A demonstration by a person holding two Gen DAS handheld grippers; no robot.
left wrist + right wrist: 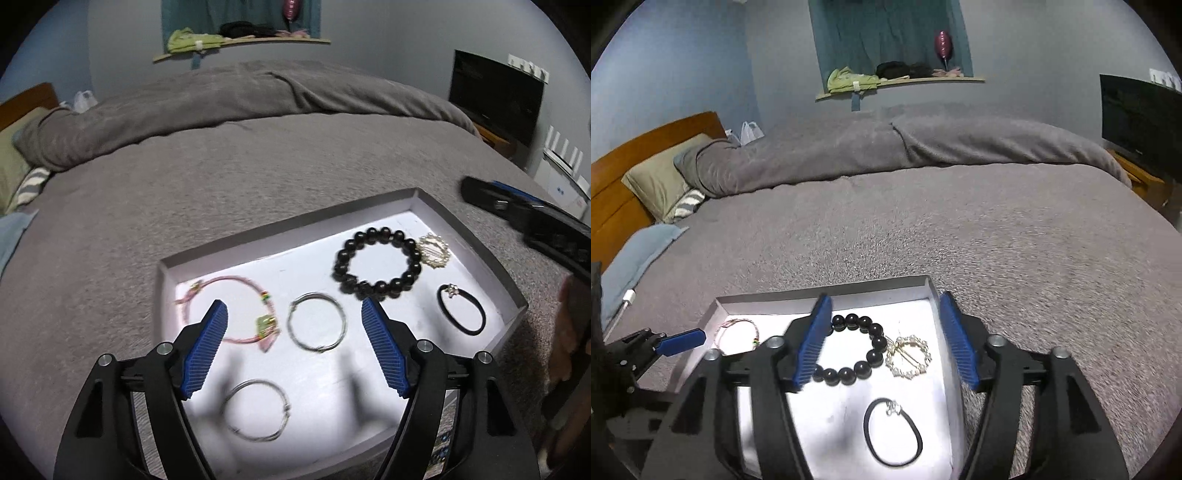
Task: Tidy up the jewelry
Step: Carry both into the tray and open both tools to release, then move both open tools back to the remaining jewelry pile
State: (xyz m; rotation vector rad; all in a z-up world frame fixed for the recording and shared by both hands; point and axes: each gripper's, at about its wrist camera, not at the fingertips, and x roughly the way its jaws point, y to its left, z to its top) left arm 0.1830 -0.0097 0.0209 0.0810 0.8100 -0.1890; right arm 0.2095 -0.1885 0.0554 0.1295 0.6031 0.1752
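Observation:
A shallow white tray (476,236) lies on the grey bed. In it lie a pink cord bracelet (258,295), two silver wire bangles (317,322) (256,410), a black bead bracelet (376,262), a pearl brooch (436,251) and a black hair tie (461,309). My left gripper (295,317) is open and empty above the tray's near side. My right gripper (882,314) is open and empty above the tray (934,295), over the bead bracelet (857,350), brooch (909,356) and hair tie (893,435). It also shows at the right in the left wrist view (495,195).
A grey blanket (923,221) covers the bed, bunched along the far side. Pillows (657,173) and a wooden headboard (628,177) are at the left. A dark screen (1137,122) stands on a wooden stand at the right. A wall shelf (897,81) holds clothes.

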